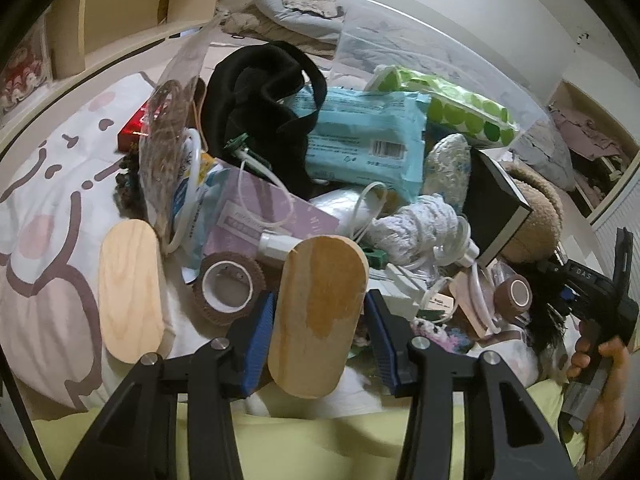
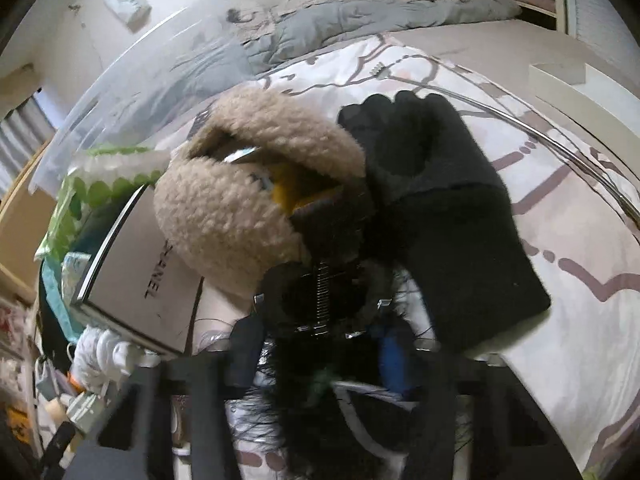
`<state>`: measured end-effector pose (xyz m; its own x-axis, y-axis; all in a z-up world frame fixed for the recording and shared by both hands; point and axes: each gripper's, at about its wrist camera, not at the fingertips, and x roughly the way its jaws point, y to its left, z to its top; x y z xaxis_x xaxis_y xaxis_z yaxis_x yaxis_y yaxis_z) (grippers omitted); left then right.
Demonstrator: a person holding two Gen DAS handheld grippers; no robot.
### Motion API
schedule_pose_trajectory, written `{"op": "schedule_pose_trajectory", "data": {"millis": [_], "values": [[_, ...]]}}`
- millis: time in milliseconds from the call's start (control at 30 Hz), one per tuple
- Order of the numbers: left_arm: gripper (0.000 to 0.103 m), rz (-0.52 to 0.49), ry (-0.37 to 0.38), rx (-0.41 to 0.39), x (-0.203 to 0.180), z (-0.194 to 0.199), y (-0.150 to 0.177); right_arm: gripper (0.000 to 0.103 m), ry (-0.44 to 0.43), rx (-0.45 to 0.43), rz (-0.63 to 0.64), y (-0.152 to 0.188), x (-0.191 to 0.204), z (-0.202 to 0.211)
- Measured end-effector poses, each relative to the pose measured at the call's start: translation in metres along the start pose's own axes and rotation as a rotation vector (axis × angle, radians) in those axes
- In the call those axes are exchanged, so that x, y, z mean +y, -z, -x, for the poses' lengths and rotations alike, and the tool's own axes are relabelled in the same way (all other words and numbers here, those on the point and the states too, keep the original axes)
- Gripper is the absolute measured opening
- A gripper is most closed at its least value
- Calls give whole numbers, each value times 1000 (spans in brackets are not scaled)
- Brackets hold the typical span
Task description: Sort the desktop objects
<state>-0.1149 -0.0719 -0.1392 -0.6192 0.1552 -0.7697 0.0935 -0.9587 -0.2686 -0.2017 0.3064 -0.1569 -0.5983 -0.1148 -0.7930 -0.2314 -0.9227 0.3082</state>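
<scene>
A pile of small objects lies on a patterned bedsheet [image 1: 52, 184]. In the left wrist view my left gripper [image 1: 320, 320] holds an oval wooden piece [image 1: 318, 320] between its blue pads, just in front of a brown tape roll [image 1: 228, 286]. A second wooden oval [image 1: 130, 290] lies to the left. In the right wrist view my right gripper [image 2: 320, 344] is closed around a black furry hair claw clip [image 2: 320, 300], below a beige fleece pouch [image 2: 248, 196] and a black glove [image 2: 436, 216]. The right gripper [image 1: 600, 300] shows at the right edge of the left wrist view.
The pile holds a blue wipes pack [image 1: 368, 140], black cloth [image 1: 264, 108], green dotted bag [image 1: 460, 104], purple booklet [image 1: 264, 216], black box [image 1: 496, 204], white tubing [image 1: 376, 208] and a second tape roll [image 1: 514, 294]. A clear plastic tub wall [image 2: 132, 72] curves behind. Shelves [image 1: 120, 12] stand far left.
</scene>
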Motion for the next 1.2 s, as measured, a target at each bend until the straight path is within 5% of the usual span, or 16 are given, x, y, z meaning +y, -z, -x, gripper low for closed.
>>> {"op": "schedule_pose_trajectory", "data": {"millis": [167,500,800,967,1200], "values": [[46,4,25,-27,0,5,0,30,-69,-50,-98,-2,-22,17],[46,-1,32,-38,-3,7,-1,25,-225,-185,-241,-8,-46,67],[45,-33,66,-79,-15,18,-13,14,-404,-271,-248,-15,-35,116],[44,-41,100,-95,-24,25,-23,12,-416,-285,-183,-16,-21,124],[44,-80,164,-125,-53,29,-41,12,-378,-185,-182,-8,-20,87]]}}
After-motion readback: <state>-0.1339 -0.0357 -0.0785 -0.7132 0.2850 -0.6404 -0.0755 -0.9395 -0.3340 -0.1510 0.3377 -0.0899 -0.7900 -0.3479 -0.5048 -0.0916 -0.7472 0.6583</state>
